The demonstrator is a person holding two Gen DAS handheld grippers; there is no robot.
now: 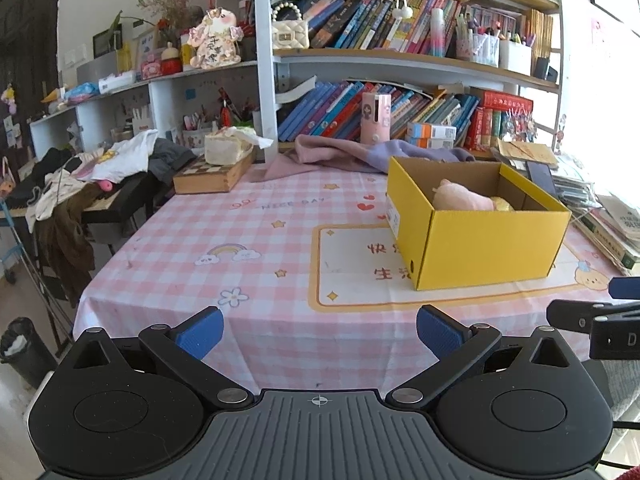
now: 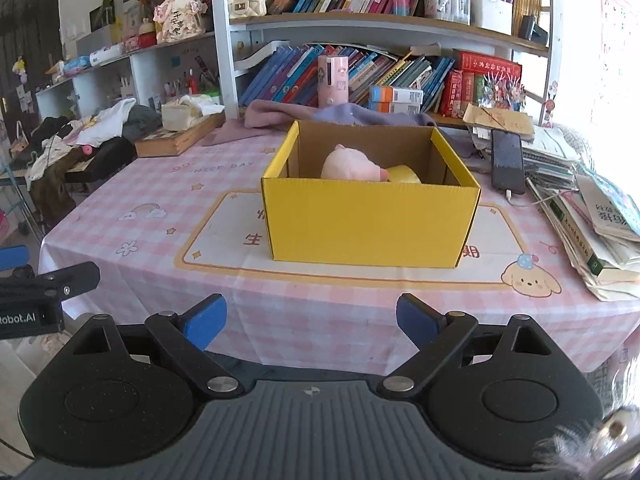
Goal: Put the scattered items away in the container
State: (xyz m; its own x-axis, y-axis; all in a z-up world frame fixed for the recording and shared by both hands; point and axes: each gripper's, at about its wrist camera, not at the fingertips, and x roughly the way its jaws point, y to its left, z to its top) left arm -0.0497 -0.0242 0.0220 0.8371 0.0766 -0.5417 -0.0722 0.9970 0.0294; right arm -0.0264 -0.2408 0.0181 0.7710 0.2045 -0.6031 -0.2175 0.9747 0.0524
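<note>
Worktop (image 2: 160, 184) carries the yellow box (image 2: 368, 220) on its pink checked cloth. Inside the box lie a pink plush toy (image 2: 350, 168) and a yellow item (image 2: 404, 174). My left gripper (image 1: 320, 330) and right gripper (image 2: 312, 318) hover at the near edge, jaws released, grasping nothing.

The counter (image 2: 160, 184) is bare along its near edge and left side. The yellow box (image 2: 370, 222) blocks the middle; stacked books (image 2: 600, 240) crowd the right edge.
</note>
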